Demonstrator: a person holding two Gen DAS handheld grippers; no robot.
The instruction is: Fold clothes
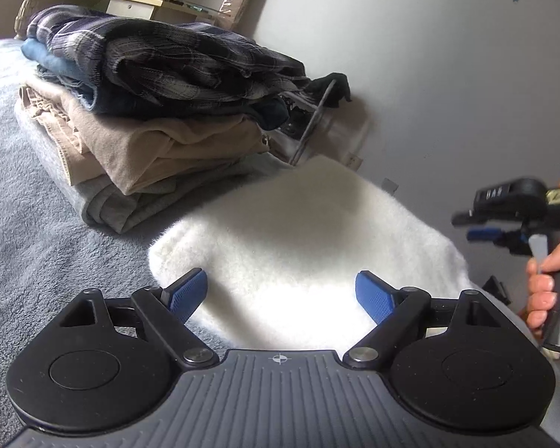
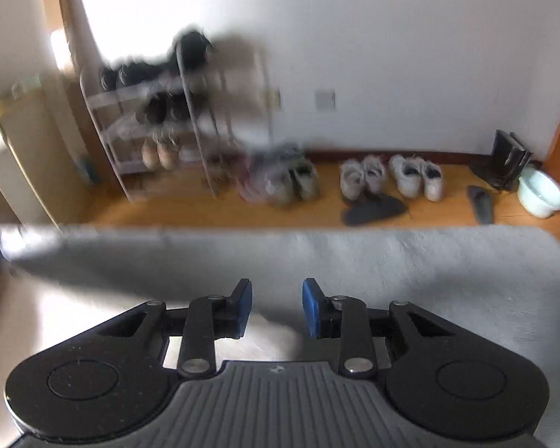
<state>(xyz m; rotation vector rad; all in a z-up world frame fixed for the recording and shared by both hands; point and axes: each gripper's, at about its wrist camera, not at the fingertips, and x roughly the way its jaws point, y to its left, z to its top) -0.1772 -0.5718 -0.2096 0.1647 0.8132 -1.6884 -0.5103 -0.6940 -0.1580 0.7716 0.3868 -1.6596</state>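
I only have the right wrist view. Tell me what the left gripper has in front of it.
Observer: The left gripper is wide open over a white fluffy garment lying on the grey blanket; its pads hold nothing.
Operator: Report any finished clothes.
Observer: A stack of folded clothes sits on the blanket, left of the white garment, a dark plaid piece on top.
Operator: Say where my right gripper shows.
Observer: The right gripper appears at the left view's right edge, beyond the white garment, a hand on its handle.
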